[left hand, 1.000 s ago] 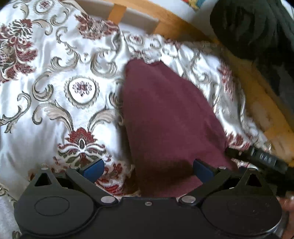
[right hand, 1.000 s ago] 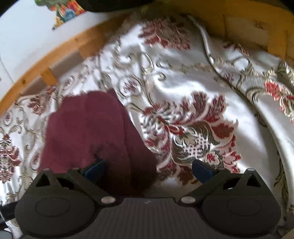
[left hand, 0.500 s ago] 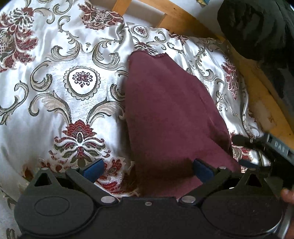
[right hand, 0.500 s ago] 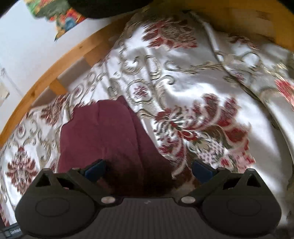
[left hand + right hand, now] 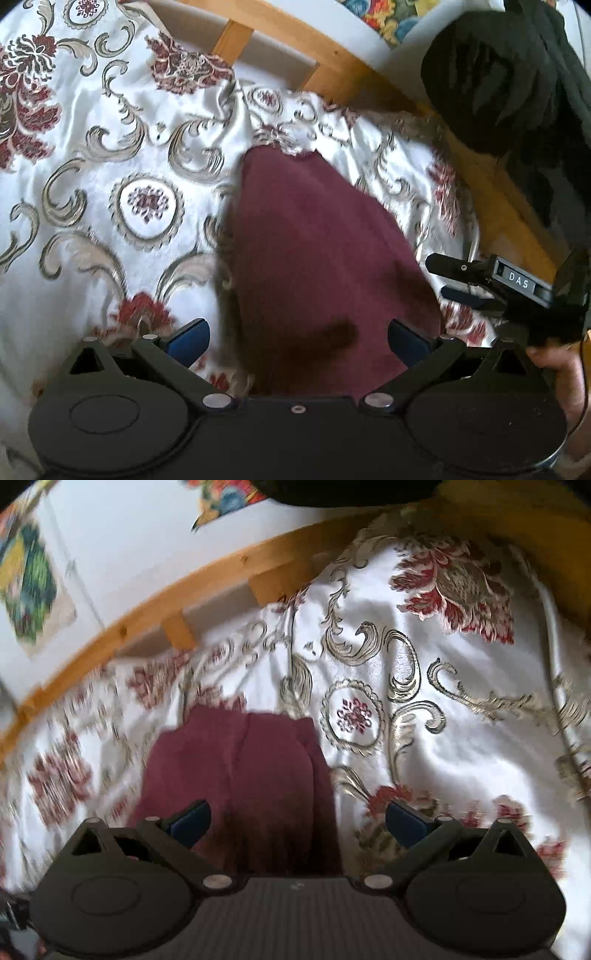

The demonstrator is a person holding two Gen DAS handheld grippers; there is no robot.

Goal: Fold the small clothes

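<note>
Maroon garment [image 5: 317, 266] creases show only in right-wrist view.

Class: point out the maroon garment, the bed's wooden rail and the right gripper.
maroon garment [image 5: 317, 258], left wrist view, middle of cloth.
wooden rail [image 5: 155, 622], right wrist view, top beam.
right gripper [image 5: 448, 278], left wrist view, between its fingers.

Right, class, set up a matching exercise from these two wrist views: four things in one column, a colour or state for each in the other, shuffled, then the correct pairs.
Things:
1. small garment
2. bedspread
3. bed rail
4. left gripper

Colour or state:
A. light wood
B. open, holding nothing
C. plain maroon, lying on the bed
D. white satin with red flowers and gold scrolls

Pairs: 1-C, 2-D, 3-A, 4-B
</note>
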